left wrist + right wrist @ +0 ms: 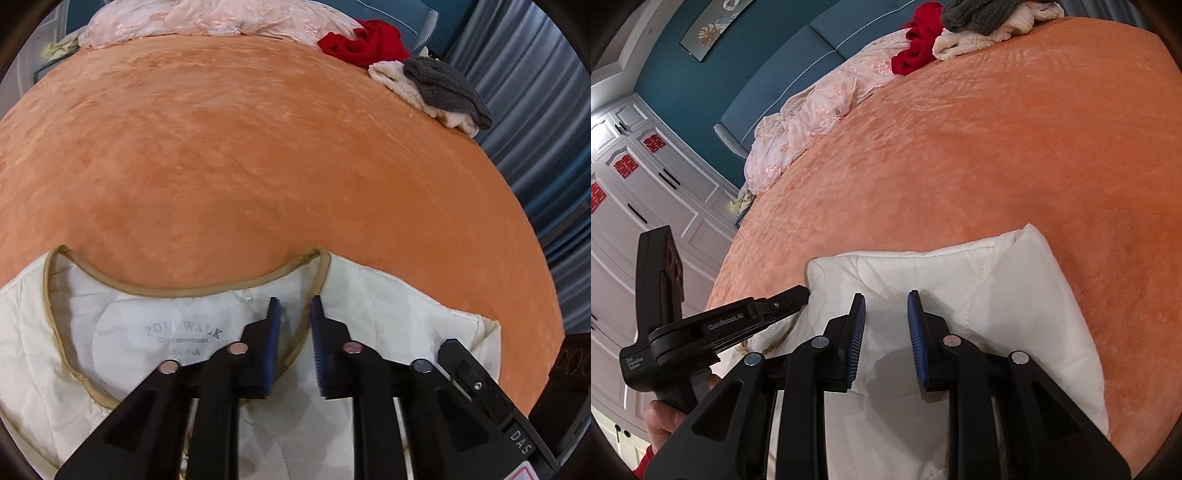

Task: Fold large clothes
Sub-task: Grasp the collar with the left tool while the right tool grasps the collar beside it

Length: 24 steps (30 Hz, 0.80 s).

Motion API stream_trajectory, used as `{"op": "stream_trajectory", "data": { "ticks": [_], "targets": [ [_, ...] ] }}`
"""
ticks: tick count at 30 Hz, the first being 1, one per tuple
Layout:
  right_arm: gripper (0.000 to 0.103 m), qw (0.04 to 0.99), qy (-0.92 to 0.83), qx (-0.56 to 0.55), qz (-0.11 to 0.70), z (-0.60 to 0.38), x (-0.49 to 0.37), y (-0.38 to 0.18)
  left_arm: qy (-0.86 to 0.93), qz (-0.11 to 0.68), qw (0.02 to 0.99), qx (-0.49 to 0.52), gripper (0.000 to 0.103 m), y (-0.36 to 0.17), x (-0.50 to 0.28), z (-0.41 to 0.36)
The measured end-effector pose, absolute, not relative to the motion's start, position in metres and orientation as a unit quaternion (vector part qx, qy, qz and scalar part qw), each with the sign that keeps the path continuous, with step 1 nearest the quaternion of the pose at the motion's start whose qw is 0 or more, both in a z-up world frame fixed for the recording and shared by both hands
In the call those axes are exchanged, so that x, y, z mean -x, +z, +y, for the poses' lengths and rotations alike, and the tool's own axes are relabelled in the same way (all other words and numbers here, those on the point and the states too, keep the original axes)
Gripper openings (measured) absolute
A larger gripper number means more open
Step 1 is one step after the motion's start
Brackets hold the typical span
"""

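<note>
Left gripper point(295, 301): stands with blue pads a narrow gap apart, nothing visibly pinched. Straddles the tan collar trim point(177, 291) where its right-hand run passes under the gap. Points steeply down at the neckline of the cream quilted garment point(388, 295), just right of the grey printed label point(183, 332) inside the collar.

Right gripper point(886, 295): holds its pads apart too, somewhat wider, with nothing between them. Hovers over the garment's folded corner point(997, 314) and throws a shadow on the fabric below. Shows at far right of the left wrist view as a black edge against the garment's side.

From the right wrist view: shows the left gripper point(799, 291) coming in from the left, tip at the garment's near folded edge, handle gripped by a hand point(661, 424) low in the corner.

Garment: lies flat at the near edge of the orange plush bedspread point(258, 147), neck opening towards the middle of the bed.

Further out, well apart from the garment: a red cloth point(364, 40), a fluffy cream cloth point(391, 79) with a grey cloth point(443, 88) on top, and pink lace fabric point(207, 18) along the far edge. Beyond the bed: a teal headboard point(812, 48), white wardrobe doors point(646, 177), blue-grey curtains point(535, 92).
</note>
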State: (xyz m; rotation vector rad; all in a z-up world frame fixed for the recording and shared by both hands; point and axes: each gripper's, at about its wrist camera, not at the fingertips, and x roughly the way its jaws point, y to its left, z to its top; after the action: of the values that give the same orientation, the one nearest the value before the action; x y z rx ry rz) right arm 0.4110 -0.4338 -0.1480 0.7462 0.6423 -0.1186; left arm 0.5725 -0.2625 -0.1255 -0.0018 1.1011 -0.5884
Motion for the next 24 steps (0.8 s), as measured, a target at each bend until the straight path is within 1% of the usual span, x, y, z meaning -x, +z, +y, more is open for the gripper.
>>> {"op": "stream_trajectory", "data": {
  "ticks": [3,5,6,7,8,13,17,19,22,24],
  "targets": [
    [0.024,0.878,-0.054,-0.365,0.305,-0.437,-0.410,-0.144,-0.259,0.507,0.822,-0.008,0.013,-0.121,-0.575,-0.262],
    [0.025,0.880,-0.055,-0.363,0.302,-0.439,-0.410,-0.139,-0.253,0.508,0.823,-0.002,0.016,-0.119,-0.581,-0.258],
    [0.025,0.881,-0.057,-0.360,0.302,-0.439,-0.410,-0.137,-0.256,0.513,0.819,0.003,0.020,-0.119,-0.583,-0.257],
    [0.025,0.881,-0.057,-0.359,0.302,-0.440,-0.411,-0.136,-0.258,0.523,0.812,0.013,0.028,-0.122,-0.586,-0.255],
    [0.025,0.881,-0.057,-0.359,0.304,-0.441,-0.412,-0.137,-0.261,0.528,0.808,0.021,0.031,-0.123,-0.588,-0.254],
    [0.025,0.880,-0.054,-0.361,0.303,-0.441,-0.413,-0.139,-0.292,0.537,0.788,0.072,0.031,-0.127,-0.591,-0.251],
    [0.024,0.878,-0.051,-0.369,0.300,-0.444,-0.410,-0.140,-0.306,0.525,0.787,0.107,0.031,-0.121,-0.588,-0.246],
    [0.024,0.878,-0.051,-0.371,0.298,-0.444,-0.409,-0.140,-0.308,0.514,0.787,0.146,0.032,-0.117,-0.590,-0.234],
    [0.024,0.878,-0.051,-0.375,0.295,-0.443,-0.408,-0.141,-0.318,0.515,0.771,0.201,0.037,-0.116,-0.595,-0.221],
    [0.024,0.878,-0.051,-0.375,0.294,-0.443,-0.407,-0.141,-0.316,0.524,0.766,0.196,0.037,-0.118,-0.597,-0.223]
  ]
}}
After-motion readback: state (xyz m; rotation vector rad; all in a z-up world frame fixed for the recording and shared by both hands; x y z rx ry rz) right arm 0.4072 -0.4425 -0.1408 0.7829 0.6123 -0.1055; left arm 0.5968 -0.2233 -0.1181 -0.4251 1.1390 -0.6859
